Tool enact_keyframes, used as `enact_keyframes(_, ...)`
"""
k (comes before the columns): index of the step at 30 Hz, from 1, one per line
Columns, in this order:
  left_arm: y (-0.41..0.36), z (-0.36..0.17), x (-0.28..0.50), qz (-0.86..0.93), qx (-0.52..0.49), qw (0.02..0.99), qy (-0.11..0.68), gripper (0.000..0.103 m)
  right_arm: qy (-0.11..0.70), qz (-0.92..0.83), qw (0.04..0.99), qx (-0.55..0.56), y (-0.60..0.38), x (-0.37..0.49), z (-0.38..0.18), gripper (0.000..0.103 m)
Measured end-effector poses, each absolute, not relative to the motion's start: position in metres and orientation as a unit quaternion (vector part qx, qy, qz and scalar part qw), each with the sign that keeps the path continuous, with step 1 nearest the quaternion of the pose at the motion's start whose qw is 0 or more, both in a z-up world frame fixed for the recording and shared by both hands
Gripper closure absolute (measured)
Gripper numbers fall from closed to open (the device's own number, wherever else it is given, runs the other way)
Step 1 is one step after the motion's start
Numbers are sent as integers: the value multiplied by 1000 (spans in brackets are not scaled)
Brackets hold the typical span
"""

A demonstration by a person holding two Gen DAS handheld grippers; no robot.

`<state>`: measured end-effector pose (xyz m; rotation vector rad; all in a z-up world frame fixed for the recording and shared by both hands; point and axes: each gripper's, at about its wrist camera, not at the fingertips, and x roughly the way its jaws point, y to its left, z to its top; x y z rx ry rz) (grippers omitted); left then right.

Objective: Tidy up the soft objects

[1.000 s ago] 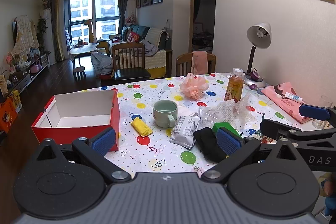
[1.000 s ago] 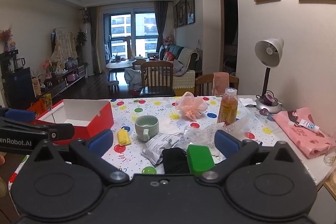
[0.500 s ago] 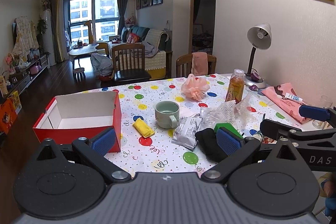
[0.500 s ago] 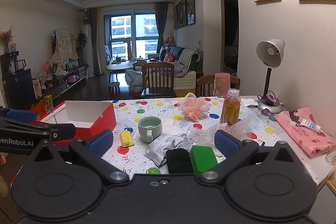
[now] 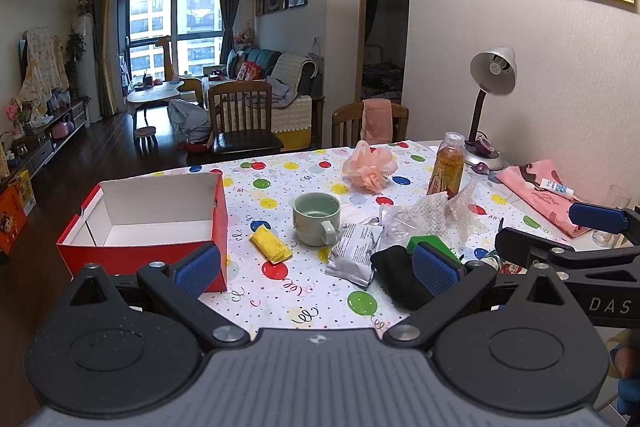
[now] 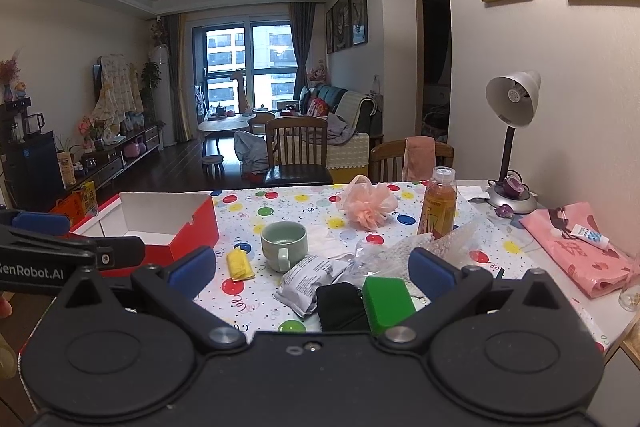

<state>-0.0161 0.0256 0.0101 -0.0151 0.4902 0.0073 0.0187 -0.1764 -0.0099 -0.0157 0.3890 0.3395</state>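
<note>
An open red box with a white inside stands on the left of the dotted tablecloth. Soft things lie across the table: a yellow sponge, a black pad beside a green sponge, a grey packet, crumpled bubble wrap and a peach bath pouf. My left gripper hovers open at the near edge. My right gripper is open too, above the black pad and the green sponge.
A green mug stands mid-table, a juice bottle and a desk lamp at the right. A pink cloth with a small tube lies far right. Two wooden chairs stand behind the table.
Both views have drifted slightly, so the table's things sit a little further right in frame. Nothing on the table has moved and both grippers stay open.
</note>
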Motion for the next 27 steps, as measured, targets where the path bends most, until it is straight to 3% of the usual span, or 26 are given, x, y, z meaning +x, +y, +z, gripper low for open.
enact_keyframes(27, 34, 9, -6, -15, -5, 969, 246, 0, 200, 142, 969, -6, -160, 23, -10, 3)
